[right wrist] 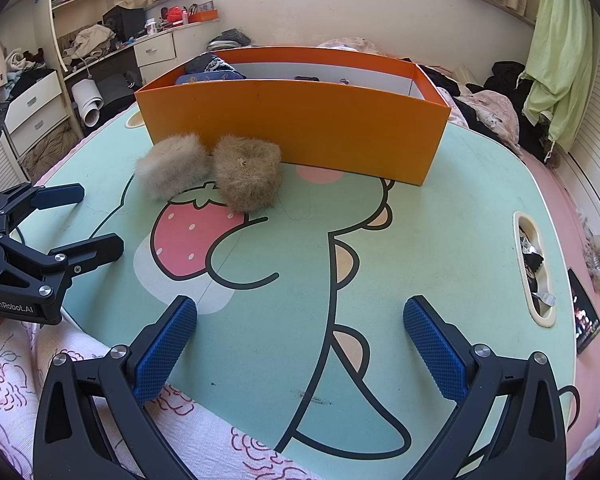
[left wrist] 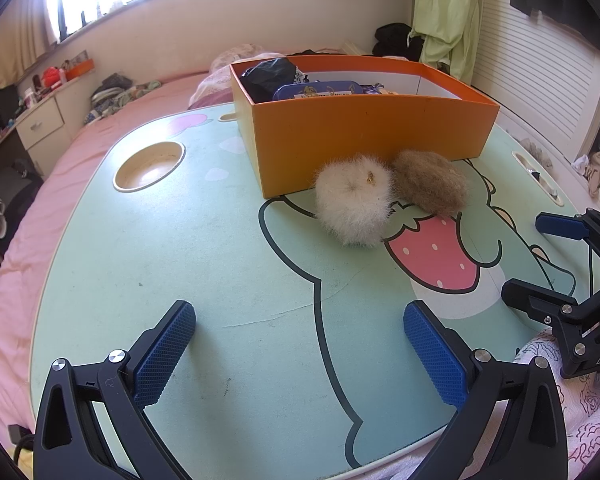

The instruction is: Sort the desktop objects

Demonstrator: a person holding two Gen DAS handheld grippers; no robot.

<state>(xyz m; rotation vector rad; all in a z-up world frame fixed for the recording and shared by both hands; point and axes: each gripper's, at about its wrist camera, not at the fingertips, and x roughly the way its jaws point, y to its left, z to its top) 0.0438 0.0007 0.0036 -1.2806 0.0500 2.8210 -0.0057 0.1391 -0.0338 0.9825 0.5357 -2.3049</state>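
Fingers of left gripper (left wrist: 300,354) and right gripper (right wrist: 300,354) spread wide, empty, above worktop (left wrist: 228,264); two fluffy scrunchies (left wrist: 354,198) touch orange box (left wrist: 364,128).

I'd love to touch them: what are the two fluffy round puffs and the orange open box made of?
The white fluffy puff and the brown fluffy puff look like fur, real or fake: fine hairs stand out all round. The orange open box looks like matte cardboard: thin, flat walls with a white inside.

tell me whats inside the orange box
Inside the orange box a blue tin and a black bundle show at its left end. The front wall hides the box floor and anything lying low.
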